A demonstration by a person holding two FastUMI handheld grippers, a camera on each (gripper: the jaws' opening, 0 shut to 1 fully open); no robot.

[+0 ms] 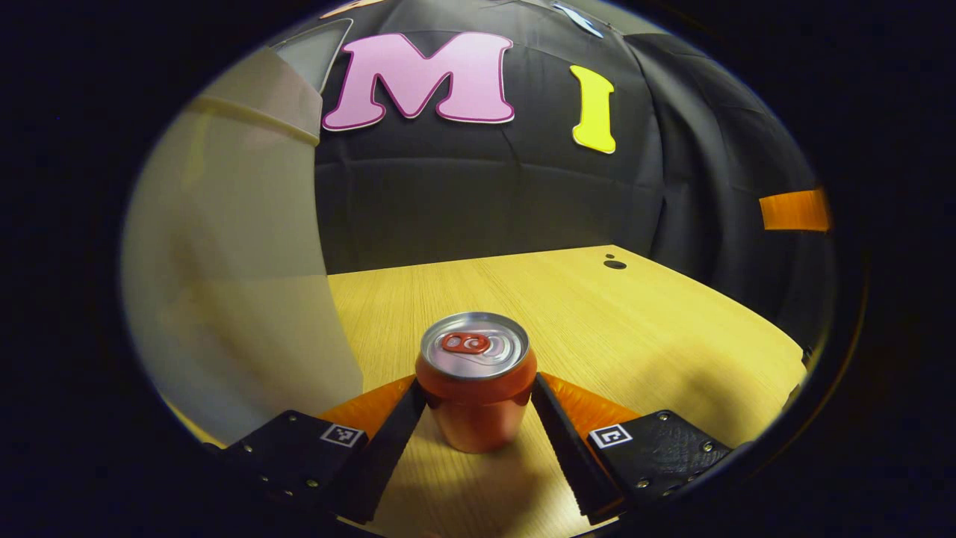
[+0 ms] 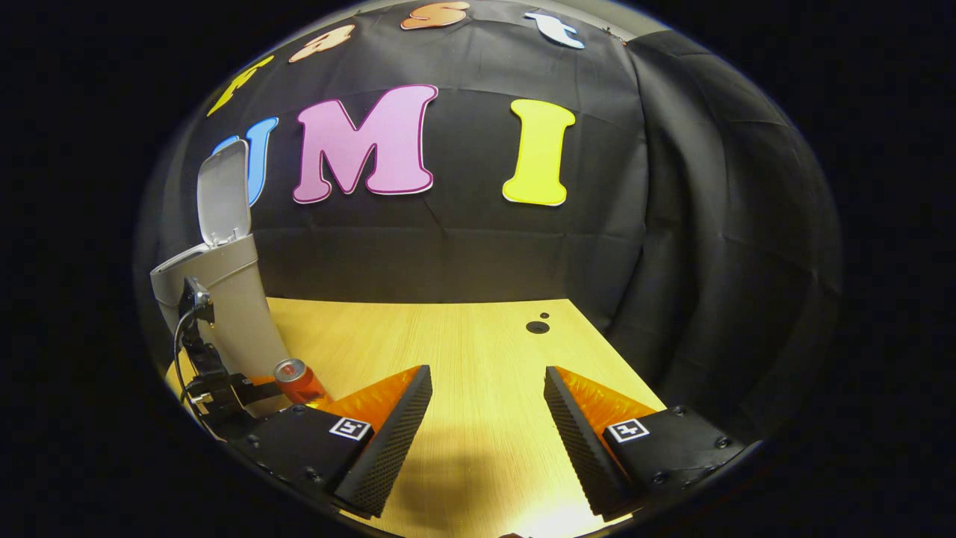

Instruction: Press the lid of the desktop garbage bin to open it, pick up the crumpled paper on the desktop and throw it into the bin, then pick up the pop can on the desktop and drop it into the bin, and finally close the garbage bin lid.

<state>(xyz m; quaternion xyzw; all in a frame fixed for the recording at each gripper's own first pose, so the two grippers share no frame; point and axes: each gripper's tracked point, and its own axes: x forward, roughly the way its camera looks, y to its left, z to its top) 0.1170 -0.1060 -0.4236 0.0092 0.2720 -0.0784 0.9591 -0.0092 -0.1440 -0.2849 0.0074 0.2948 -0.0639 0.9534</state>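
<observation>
**Pop can between the left tool's fingers, bin lid up**

While the bin's lid (image 2: 222, 193) stands raised over the garbage bin (image 2: 237, 302), the pop can (image 1: 476, 379) sits upright on the counter (image 1: 635, 329) between the two fingers of the left tool (image 1: 478, 403); both fingers (image 1: 399, 422) lie right against the can's sides, so the tool appears clenched on the can, though how hard they press cannot be told; the can's base rests on the wood, with its silver top and pull tab facing up; just beside the left tool, on its left, rises the pale wall of the bin, very close and blurred; ahead of the tool the counter runs to the black cloth wall, with two small dark holes (image 1: 614, 263) near the far edge.

In the right gripper view the right tool (image 2: 485, 403) is released, its fingers spread wide with nothing between them, above bare counter; off to its left and a little ahead stands the bin, tall and pale, its lid tipped up and back; at the foot of the bin, on the side nearer the right tool, is the same can, touching or nearly touching the bin's wall; the other tool's dark body and a cable (image 2: 196, 359) show just left of the can, in front of the bin; whether the crumpled paper lies inside the bin cannot be seen.
</observation>
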